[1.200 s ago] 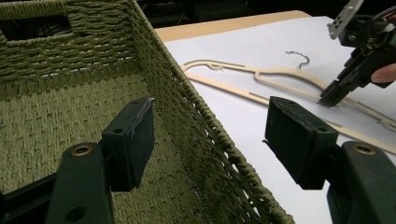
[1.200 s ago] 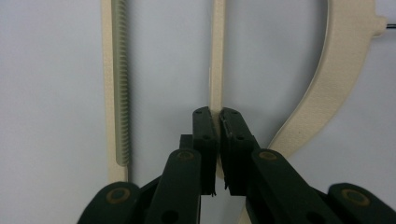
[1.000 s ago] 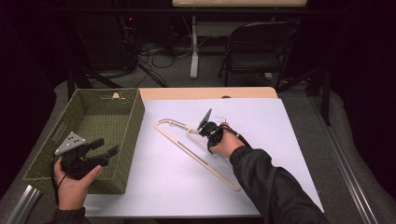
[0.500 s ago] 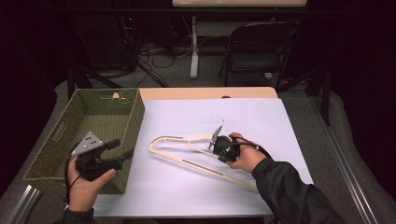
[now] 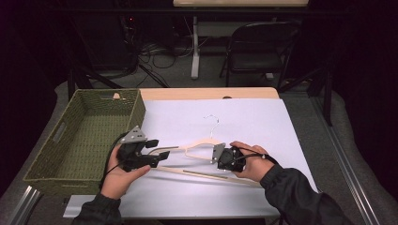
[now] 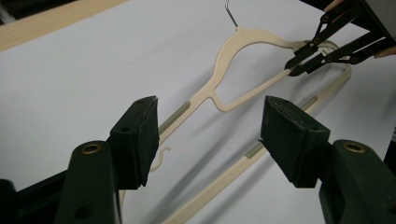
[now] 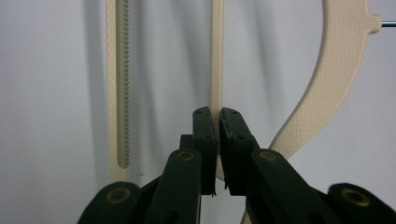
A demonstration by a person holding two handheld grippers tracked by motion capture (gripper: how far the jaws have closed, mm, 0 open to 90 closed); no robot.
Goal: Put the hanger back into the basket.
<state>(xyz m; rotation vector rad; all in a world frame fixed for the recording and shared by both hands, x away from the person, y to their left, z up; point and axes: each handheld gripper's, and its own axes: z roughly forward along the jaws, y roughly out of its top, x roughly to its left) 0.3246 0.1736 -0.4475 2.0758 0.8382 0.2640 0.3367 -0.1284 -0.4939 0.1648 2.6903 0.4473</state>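
Note:
A cream plastic hanger (image 5: pixel 197 174) lies flat on the white sheet with its metal hook pointing away from me. My right gripper (image 5: pixel 217 153) is shut on the hanger's thin inner bar (image 7: pixel 216 70), pads pressed on both sides of it. My left gripper (image 5: pixel 158 151) is open at the hanger's left end. Its jaws have just been closing, and nothing is pinched between them. In the left gripper view the hanger (image 6: pixel 218 70) runs beyond the wide-apart pads (image 6: pixel 140 126), and the right gripper (image 6: pixel 292 65) grips it at the far end.
A green woven basket (image 5: pixel 136 112) stands at the left, close beside my left hand. The white sheet (image 5: pixel 263 122) covers most of the wooden table (image 5: pixel 187 93). A folding chair (image 5: pixel 253 47) and cables are behind the table.
The left gripper has moved right from the basket's front corner to the hanger's left end. The right gripper has swung the hanger from a diagonal to lying across, nearer me.

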